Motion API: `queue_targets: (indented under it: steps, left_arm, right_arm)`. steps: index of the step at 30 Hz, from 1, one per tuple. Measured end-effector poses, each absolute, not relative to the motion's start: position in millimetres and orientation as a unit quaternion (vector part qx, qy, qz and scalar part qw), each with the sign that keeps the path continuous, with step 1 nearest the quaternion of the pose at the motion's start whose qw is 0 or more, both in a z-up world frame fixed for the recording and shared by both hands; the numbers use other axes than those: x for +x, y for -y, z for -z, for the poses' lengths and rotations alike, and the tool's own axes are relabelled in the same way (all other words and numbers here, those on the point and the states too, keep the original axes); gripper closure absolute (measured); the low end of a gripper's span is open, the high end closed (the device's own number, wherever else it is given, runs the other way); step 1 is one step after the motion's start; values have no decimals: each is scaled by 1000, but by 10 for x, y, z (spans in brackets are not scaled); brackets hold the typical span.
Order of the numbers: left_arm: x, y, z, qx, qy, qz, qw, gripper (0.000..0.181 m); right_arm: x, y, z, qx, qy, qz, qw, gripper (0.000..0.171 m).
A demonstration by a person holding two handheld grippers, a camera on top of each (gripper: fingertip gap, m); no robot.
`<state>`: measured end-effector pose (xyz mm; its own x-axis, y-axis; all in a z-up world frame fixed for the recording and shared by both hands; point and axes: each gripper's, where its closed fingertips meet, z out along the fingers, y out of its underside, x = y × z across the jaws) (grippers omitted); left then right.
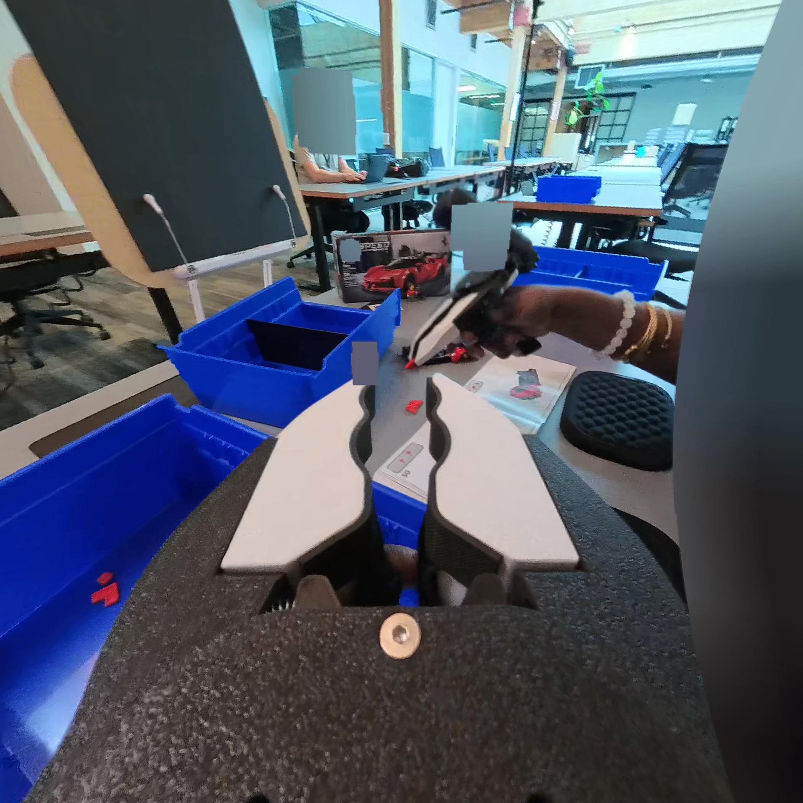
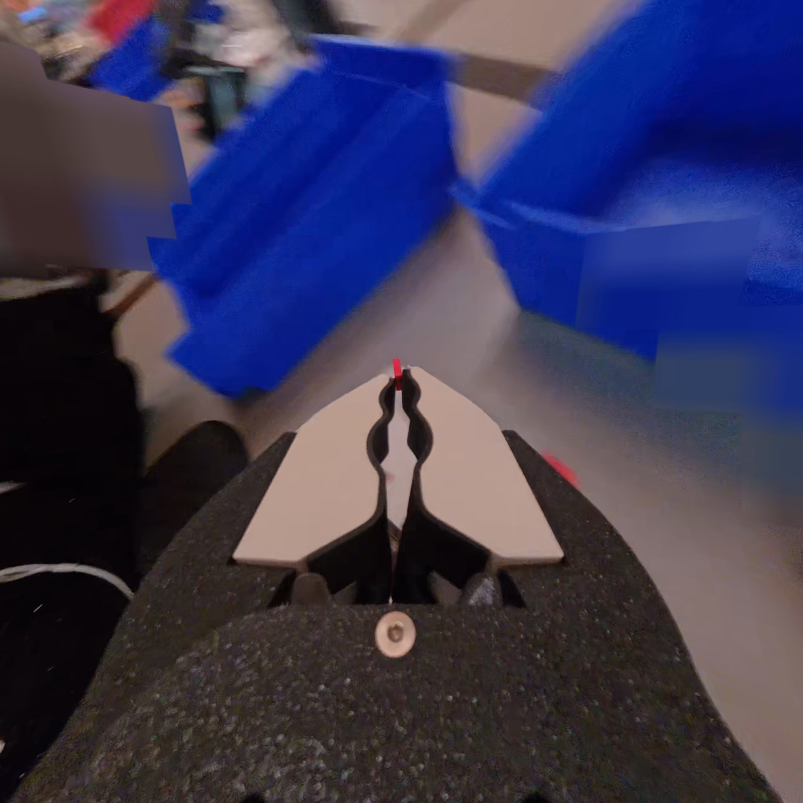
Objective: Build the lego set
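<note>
My left gripper [image 1: 399, 386] is open and empty above the grey table, over the near blue bin's edge. A small red lego piece [image 1: 414, 406] lies on the table just beyond its fingertips. My right gripper [image 2: 400, 374] is shut on a small flat red lego piece [image 2: 396, 369] at its tips; in the left wrist view that gripper [image 1: 413, 363] shows farther off, tips down at the table with the red piece [image 1: 409, 366]. A partly built red and black lego model [image 1: 456, 354] lies behind it. The right wrist view is blurred.
Blue bins stand around: a near one [image 1: 78, 499] holding a few red pieces [image 1: 105, 593], and a divided one [image 1: 278, 343]. The lego box [image 1: 393, 269] stands at the back. An instruction booklet [image 1: 512, 391] and a black pad [image 1: 619, 417] lie at the right. Across from one pair of fingers to the other is roughly 20 cm.
</note>
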<state>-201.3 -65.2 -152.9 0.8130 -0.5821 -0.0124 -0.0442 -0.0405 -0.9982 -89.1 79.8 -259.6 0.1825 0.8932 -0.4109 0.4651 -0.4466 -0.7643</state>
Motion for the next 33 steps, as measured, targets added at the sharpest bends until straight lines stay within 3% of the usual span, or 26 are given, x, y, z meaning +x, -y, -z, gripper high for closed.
queue_targets:
  steps: [3,8,23,30,33]
  left_arm:
    - [-2050,665,1535,-693,-223,204,655,160]
    - [-2057,690,1513,-690,-224,201,658,161]
    - [-2089,669,1580,-701,-220,202,648,165]
    - [-2076,664,1596,-703,-223,201,645,164]
    - [-2070,663,1590,-702,-224,201,646,164]
  right_arm:
    - [-319,-1293,3142,-823,322,-426,197,168]
    - [-3,-1526,3398,-853,260,-426,155,168]
    - [56,-1566,3618,-881,343,-296,133,163]
    - [117,-1621,3526,-841,457,-218,188,155]
    - [76,-1680,3418,-799,523,-189,227,163]
